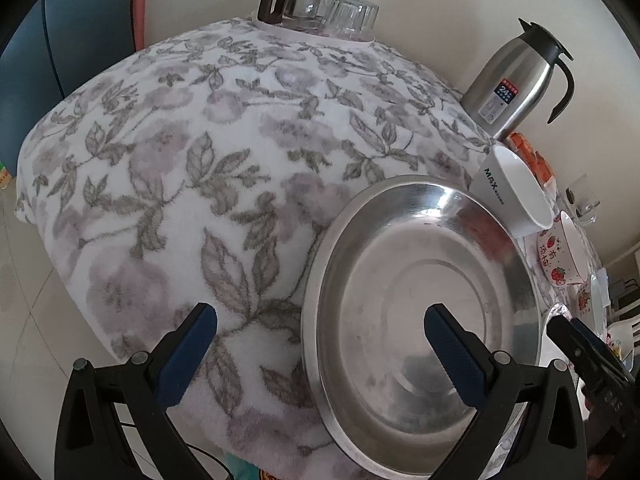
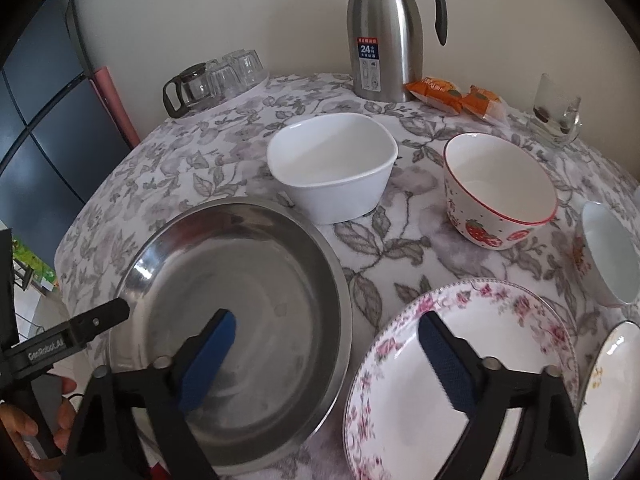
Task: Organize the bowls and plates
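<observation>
Currently both claws spread wide, nothing pinched. Left gripper (image 1: 320, 344) straddles the near-left rim of the steel plate (image 2: 256, 280); right gripper (image 2: 328, 336) hangs over the gap between that plate and the floral-rim plate (image 2: 404, 420). Behind: white square-ish bowl (image 2: 332, 168), strawberry bowl (image 2: 500, 192), both ceramic, upright, apart. Steel thermos (image 2: 384, 32), glass cups (image 2: 236, 68), orange snack packs (image 2: 452, 96) line the wall edge. Fuzzy leaf-print tablecloth (image 1: 180, 160) underneath.

Black triangular-framed claw (image 2: 326, 340) arms with silver pivot screws, ribbed blue pads (image 2: 210, 360), white "GeoRobot.AI" lettering.
</observation>
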`<move>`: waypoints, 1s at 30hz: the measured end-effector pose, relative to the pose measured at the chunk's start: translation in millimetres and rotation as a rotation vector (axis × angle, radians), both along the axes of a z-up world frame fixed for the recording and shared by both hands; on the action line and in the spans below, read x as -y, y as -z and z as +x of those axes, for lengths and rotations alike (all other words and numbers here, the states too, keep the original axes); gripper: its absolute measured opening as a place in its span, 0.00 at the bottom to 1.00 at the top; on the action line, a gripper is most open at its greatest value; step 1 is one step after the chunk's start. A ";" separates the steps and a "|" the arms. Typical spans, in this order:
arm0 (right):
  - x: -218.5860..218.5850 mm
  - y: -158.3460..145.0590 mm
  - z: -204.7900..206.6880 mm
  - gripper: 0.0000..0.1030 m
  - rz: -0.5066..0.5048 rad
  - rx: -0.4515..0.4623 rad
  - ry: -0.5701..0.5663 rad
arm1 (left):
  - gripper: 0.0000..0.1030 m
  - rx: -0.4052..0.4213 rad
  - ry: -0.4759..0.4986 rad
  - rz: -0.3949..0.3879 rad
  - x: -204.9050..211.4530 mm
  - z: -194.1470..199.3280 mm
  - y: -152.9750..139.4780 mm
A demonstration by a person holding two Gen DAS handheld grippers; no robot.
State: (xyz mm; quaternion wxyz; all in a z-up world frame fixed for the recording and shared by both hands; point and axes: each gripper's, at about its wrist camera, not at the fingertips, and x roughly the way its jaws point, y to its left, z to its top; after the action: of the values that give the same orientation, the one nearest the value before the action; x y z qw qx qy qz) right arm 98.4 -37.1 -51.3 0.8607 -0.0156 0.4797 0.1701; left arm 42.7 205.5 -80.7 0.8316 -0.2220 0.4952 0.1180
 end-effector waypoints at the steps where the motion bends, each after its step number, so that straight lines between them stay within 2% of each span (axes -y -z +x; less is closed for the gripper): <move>1: -0.1 2.3 3.0 0.86 0.002 -0.006 -0.001 | 1.00 0.001 0.002 -0.004 -0.2 0.3 1.0; 4: -1.5 8.8 12.0 0.84 0.019 -0.017 -0.016 | 0.99 0.004 0.011 -0.013 -0.7 2.9 3.8; 10: -5.2 23.8 26.1 0.72 0.041 -0.060 -0.028 | 0.91 -0.001 0.018 -0.029 -1.7 8.0 9.9; 14: -7.4 30.7 33.2 0.57 0.048 -0.075 -0.039 | 0.74 -0.003 0.029 -0.043 0.1 11.0 13.6; 15: -7.9 31.8 34.1 0.53 0.047 -0.076 -0.042 | 0.73 -0.004 0.031 -0.048 0.3 11.9 14.7; 17: -8.5 33.8 35.8 0.47 0.050 -0.080 -0.050 | 0.62 -0.008 0.036 -0.058 0.9 13.7 16.9; 20: -7.7 36.2 36.7 0.38 0.052 -0.083 -0.050 | 0.55 -0.011 0.045 -0.065 2.0 14.8 19.4; 25: -10.9 42.2 36.4 0.34 0.059 -0.105 -0.058 | 0.53 -0.001 0.036 -0.085 0.2 13.5 19.8; 28: -12.3 42.2 35.1 0.33 0.052 -0.104 -0.057 | 0.42 0.000 0.043 -0.093 0.5 13.4 20.3; 30: -10.3 42.1 34.8 0.28 0.054 -0.107 -0.048 | 0.39 0.000 0.042 -0.102 0.5 11.7 20.2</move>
State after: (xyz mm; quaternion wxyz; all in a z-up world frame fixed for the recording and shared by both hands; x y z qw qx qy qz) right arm 133.3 -26.8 -93.3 0.8296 0.0053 0.5198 0.2041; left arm 54.4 205.0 -100.9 0.8214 -0.2538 0.5052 0.0752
